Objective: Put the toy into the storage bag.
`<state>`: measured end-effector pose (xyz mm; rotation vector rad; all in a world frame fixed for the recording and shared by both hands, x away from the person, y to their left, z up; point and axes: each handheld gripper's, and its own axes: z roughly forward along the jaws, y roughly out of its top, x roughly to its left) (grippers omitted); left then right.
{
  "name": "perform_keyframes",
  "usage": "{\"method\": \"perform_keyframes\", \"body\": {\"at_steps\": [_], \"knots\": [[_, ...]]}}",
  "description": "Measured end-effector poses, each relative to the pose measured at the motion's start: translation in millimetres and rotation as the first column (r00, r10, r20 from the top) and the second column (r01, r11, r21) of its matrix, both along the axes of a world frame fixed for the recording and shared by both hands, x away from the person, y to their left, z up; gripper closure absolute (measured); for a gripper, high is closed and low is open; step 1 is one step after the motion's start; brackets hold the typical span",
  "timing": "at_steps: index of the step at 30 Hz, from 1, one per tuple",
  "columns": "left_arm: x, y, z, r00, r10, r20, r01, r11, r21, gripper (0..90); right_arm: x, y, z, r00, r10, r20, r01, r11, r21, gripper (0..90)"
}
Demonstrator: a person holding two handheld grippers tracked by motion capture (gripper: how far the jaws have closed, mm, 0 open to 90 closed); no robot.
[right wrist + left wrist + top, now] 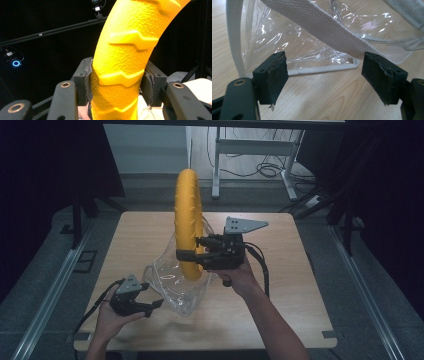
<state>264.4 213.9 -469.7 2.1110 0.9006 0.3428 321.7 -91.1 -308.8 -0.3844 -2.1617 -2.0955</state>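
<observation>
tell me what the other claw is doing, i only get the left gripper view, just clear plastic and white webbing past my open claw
Observer: The right claw is shut on a yellow ring, holding it upright above the table.
Operator: where is that ring relative to the bag
Observer: Its lower end sits at the mouth of the clear bag, which lies on the table between the two claws.
Operator: is my claw touching the bag
Observer: From above, the left claw is right at the bag's near-left edge; I cannot tell whether it touches. Its jaws stand open with nothing between them.
</observation>
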Motion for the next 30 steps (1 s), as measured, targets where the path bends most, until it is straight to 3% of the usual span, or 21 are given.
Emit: {"method": "perform_keyframes", "body": {"at_steps": [24, 30], "knots": [[0.3, 0.1, -0.1, 1.0000, -0.001, 0.002, 0.001, 1.0000, 0.007, 20.5, 10.9, 2.9, -48.8, 0.9960, -0.012, -0.089, 0.009, 1.000, -0.028, 49.6], [0.0, 0.0, -0.1, 1.0000, 0.001, 0.000, -0.001, 1.0000, 0.005, 20.5, 12.1, 4.8, -59.3, 0.9968, -0.011, -0.079, 0.008, 0.999, -0.036, 49.5]]}}
